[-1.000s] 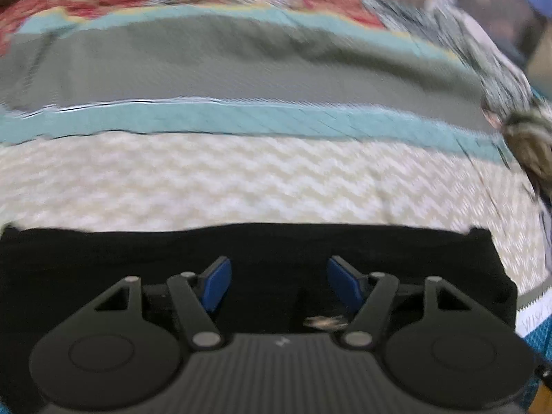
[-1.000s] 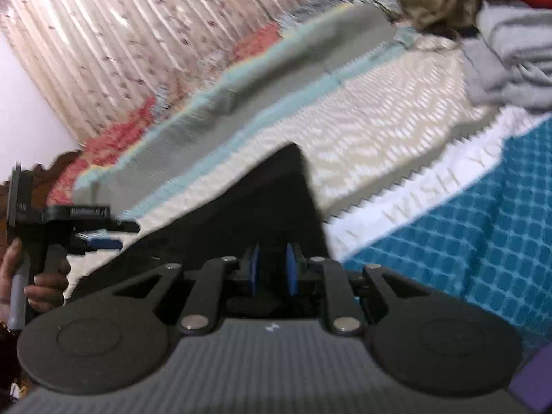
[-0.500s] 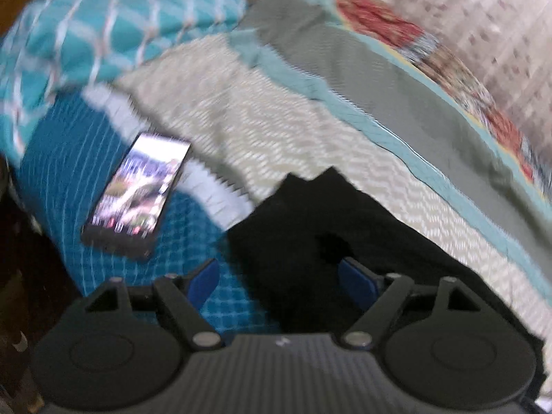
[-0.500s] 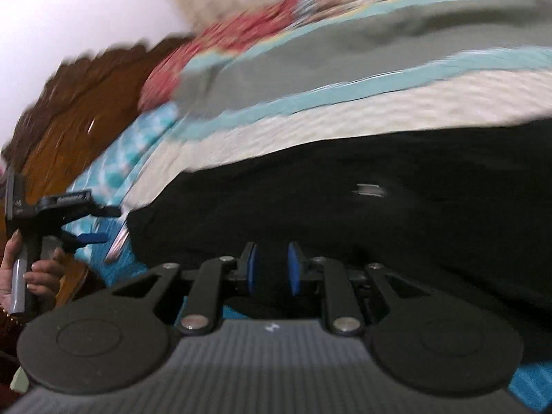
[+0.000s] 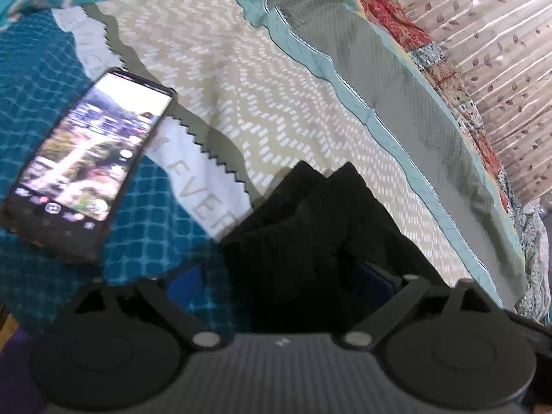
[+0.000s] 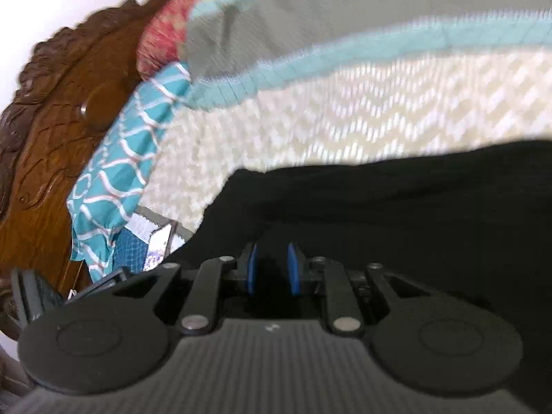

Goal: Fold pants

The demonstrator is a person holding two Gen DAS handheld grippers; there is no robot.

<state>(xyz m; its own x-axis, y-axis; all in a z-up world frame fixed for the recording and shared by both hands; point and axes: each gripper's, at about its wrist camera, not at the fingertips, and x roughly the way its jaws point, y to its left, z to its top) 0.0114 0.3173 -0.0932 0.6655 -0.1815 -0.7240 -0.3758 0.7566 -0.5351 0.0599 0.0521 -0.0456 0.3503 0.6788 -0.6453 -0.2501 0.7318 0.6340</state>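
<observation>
I am seeing a lit black smartphone [image 5: 86, 169] lying on the teal quilted bedspread [image 5: 45, 79], leftmost. Beside it, my left gripper [image 5: 281, 276] is spread wide around the black ribbed pants' [image 5: 310, 220] doubled end. My right gripper [image 6: 270, 270] is pinching that fabric. I judge a fold is underway; next I should be closing the left.

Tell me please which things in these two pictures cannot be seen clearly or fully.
- Left wrist view: left gripper fingertips are buried in the black pants, so contact is unclear.
- Left wrist view: the phone screen content is too blurred to read.
- Right wrist view: right gripper is shut on pants; the pants run off the right edge.
- Right wrist view: the bedspread is motion-blurred.
</observation>
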